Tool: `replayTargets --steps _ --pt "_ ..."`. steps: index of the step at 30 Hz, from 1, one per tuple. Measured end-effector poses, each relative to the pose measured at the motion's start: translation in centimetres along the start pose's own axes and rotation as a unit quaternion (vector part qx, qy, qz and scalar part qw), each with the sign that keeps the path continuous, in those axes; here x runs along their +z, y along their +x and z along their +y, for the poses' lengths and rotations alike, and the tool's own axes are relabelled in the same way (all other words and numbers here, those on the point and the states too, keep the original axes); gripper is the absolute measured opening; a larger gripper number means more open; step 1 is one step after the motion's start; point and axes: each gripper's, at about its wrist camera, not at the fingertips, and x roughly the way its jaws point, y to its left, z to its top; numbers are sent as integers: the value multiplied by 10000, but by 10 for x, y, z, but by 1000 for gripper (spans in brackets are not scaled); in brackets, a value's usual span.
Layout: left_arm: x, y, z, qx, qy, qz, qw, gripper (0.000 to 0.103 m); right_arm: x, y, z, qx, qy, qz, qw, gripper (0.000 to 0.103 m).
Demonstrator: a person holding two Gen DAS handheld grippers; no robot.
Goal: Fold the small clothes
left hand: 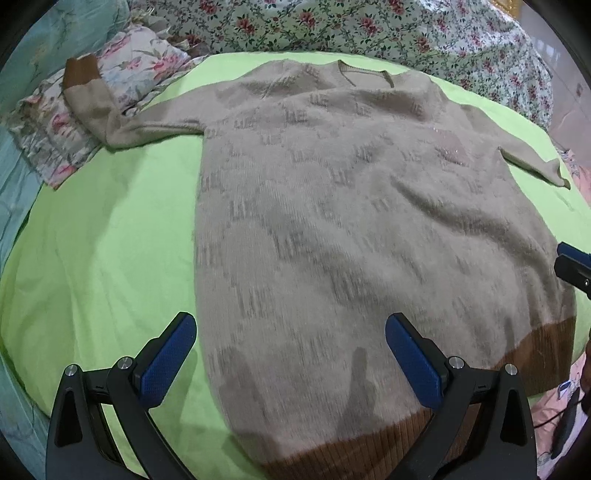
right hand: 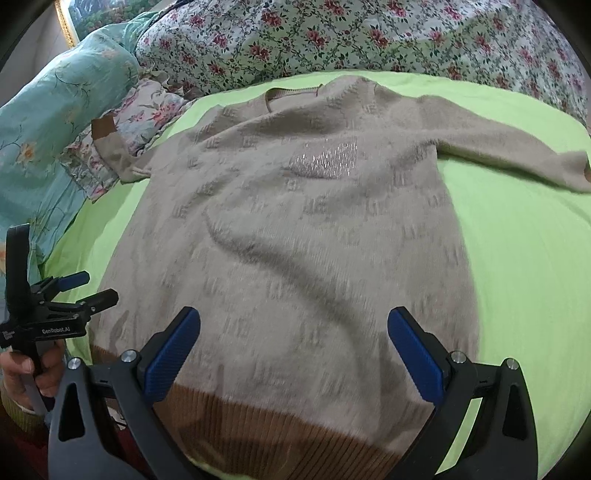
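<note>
- Left wrist view: beige sweater (left hand: 332, 221) lies flat, front up, on green sheet (left hand: 110, 258) spread over the bed. Neck faces far end, brown ribbed hem (left hand: 406, 435) is nearest the camera.
- Left gripper (left hand: 290, 354) hovers over hem area. Fingers (left hand: 170, 362) set wide, nothing between them; the left finger sits over the sheet, the right one over the knit.
- One sleeve w/ brown cuff (left hand: 79, 72) runs out left and rests on a floral pillow (left hand: 140, 62). Other sleeve (left hand: 532, 162) points right, on the sheet.
- Tip of the right gripper (left hand: 574, 267) shows at the right edge, beside the sweater's side.
- Floral quilt (left hand: 369, 29) bunched behind the sheet.
- Right wrist view: same sweater (right hand: 295, 240), a shiny sequin patch (right hand: 328, 158) on the chest. A long crease crosses the body diag.
- Right gripper (right hand: 293, 350) above lower body of sweater, fingers (right hand: 415, 354) spread wide, empty.
- Left gripper (right hand: 79, 291) at the left edge, held by a hand (right hand: 26, 369); fingers apart, just beside the hem corner. Contact w/ fabric: cannot tell.
- Teal patterned bedding (right hand: 55, 122) lies left of the pillow.
</note>
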Motion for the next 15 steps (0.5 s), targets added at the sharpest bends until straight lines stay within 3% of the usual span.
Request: replayTargets --steps 10,15 --pt "57 15 11 16 173 -178 9997 102 53 10 -22 139 -42 -224 9996 101" --pt "110 26 18 38 542 -632 9965 102 90 28 -43 71 -144 -300 9994 101"
